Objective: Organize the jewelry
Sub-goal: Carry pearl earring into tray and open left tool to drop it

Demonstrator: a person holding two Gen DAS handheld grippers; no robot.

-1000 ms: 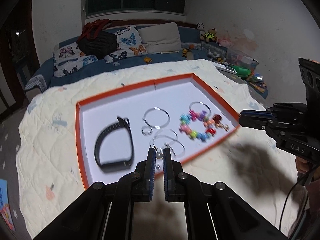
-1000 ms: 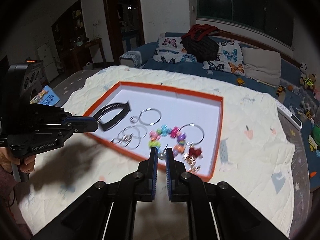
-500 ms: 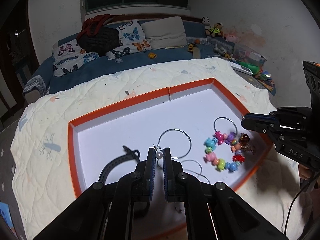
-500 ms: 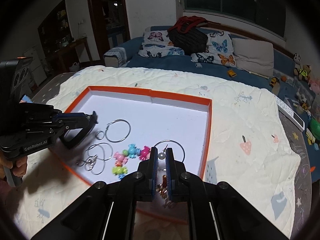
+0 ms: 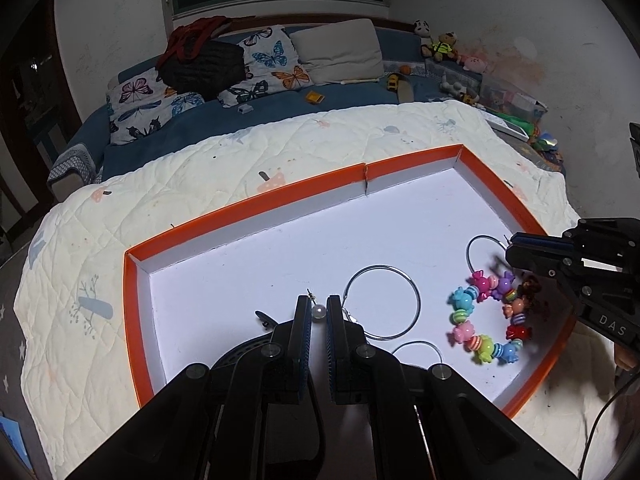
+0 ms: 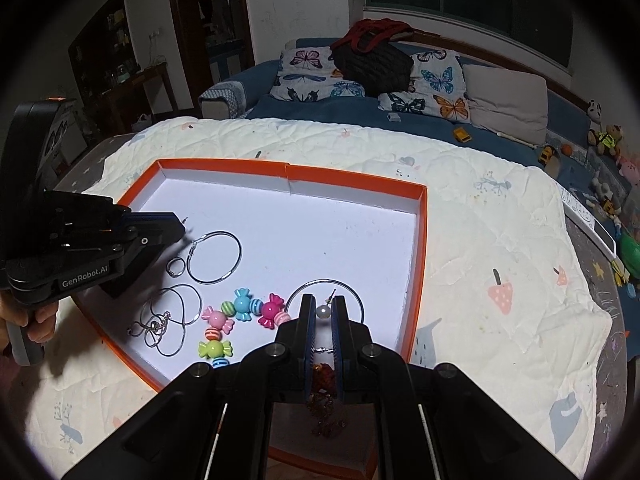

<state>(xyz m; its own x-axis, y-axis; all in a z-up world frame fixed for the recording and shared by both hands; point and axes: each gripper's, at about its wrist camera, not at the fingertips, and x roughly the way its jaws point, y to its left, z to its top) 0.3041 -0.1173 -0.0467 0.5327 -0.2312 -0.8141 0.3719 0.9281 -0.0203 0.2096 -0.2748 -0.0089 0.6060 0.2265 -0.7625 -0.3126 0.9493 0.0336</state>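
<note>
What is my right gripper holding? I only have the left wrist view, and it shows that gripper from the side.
Observer: The right gripper is shut on a pearl earring.
Operator: My left gripper grips the matching pearl earring. What does its body hide from me?
Observer: A thin silver chain necklace lies loosely looped in the tray.
Operator: Anything else there?
Observer: A small ring sits beside the big hoop.
</note>
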